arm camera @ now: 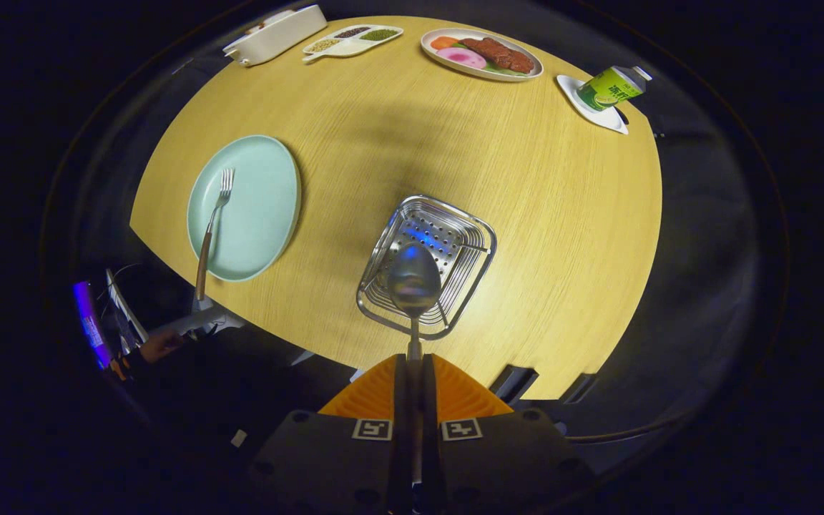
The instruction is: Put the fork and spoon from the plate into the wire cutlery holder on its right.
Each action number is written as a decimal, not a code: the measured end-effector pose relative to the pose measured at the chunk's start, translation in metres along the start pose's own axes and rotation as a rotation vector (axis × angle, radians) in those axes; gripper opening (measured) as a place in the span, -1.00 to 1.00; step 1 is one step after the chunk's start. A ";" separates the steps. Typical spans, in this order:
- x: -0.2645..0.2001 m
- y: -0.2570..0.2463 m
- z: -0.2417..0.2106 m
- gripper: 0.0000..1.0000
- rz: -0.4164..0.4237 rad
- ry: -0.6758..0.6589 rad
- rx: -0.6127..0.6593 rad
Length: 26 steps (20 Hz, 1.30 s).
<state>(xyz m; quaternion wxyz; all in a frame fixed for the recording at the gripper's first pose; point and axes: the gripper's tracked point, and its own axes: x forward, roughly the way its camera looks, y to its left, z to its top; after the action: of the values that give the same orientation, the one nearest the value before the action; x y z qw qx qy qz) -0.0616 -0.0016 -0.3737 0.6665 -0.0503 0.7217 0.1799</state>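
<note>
Tongs (415,365) with orange fingers are pressed together on the handle of a spoon (413,280), whose bowl hangs above the near edge of the wire cutlery holder (455,214) on the wooden table (526,214). To the holder's left, the fork (213,222) lies on the pale green plate (262,207), handle overhanging the rim. Judging by this, the spoon step is nearly finished: the next move calls for lowering it into the holder and releasing, then fetching the fork.
</note>
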 end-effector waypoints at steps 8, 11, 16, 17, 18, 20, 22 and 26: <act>-0.004 -0.010 0.020 -0.37 -0.013 -0.101 0.040; -0.013 -0.014 0.024 -0.05 -0.028 -0.193 0.070; -0.036 0.006 0.032 0.07 -0.019 -0.368 0.081; -0.043 0.015 0.035 0.07 -0.008 -0.403 0.092; -0.049 0.029 0.040 0.07 0.014 -0.438 0.102; -0.061 0.062 0.047 0.02 0.075 -0.494 0.106; -0.071 0.098 0.057 0.03 0.138 -0.541 0.106; -0.068 0.174 0.076 0.03 0.234 -0.578 0.064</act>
<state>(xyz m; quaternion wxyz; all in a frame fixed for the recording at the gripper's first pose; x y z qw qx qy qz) -0.0369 0.1735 -0.2769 0.8202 0.1074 0.5084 0.2393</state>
